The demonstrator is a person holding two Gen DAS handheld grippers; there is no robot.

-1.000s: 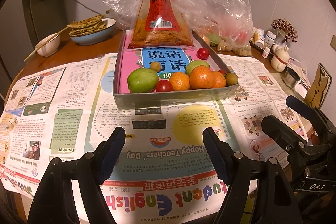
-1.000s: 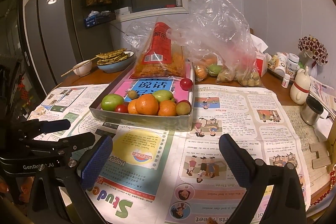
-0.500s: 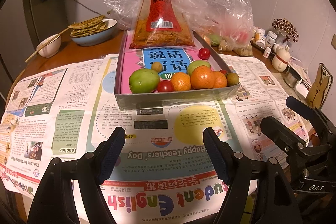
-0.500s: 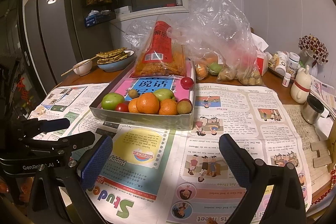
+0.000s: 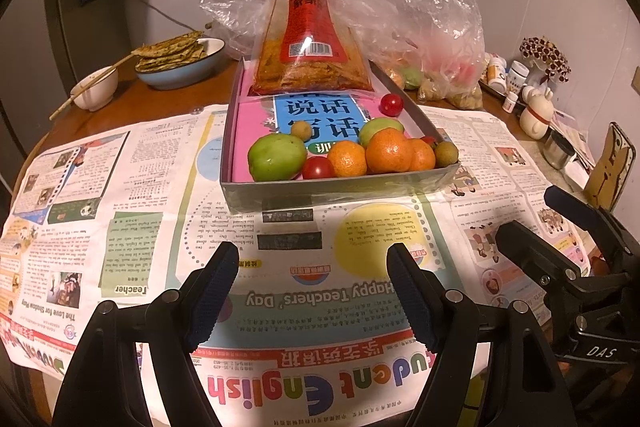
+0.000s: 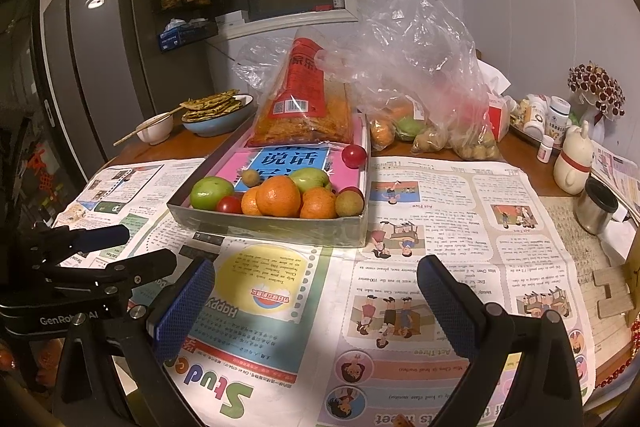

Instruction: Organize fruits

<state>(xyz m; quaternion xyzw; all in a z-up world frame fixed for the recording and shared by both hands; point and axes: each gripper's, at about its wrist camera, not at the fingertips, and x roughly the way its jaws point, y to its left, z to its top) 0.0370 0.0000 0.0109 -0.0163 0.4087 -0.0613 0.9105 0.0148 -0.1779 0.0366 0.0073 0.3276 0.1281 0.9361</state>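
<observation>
A grey cardboard tray (image 5: 332, 191) (image 6: 276, 227) stands on the newspaper-covered table. At its near end lie a green fruit (image 5: 276, 157) (image 6: 211, 191), several oranges (image 5: 388, 151) (image 6: 279, 195), cherry tomatoes (image 5: 318, 167) (image 6: 229, 205) and small brown fruits (image 5: 446, 153) (image 6: 349, 203). One red tomato (image 5: 391, 104) (image 6: 354, 155) lies apart at the tray's right wall. My left gripper (image 5: 312, 291) is open and empty, short of the tray. My right gripper (image 6: 316, 301) is open and empty, to the right of the left one; it also shows in the left wrist view (image 5: 560, 227).
A red snack bag (image 5: 310, 43) leans in the tray's far end. Clear plastic bags with more fruit (image 6: 424, 119) lie behind on the right. A blue bowl of flatbread (image 5: 178, 61), a white bowl with chopsticks (image 5: 96, 93), bottles, a figurine (image 6: 574, 163) and a steel cup (image 6: 596, 205) ring the table.
Both grippers have edged slightly closer to the tray. Nothing was taken or let go.
</observation>
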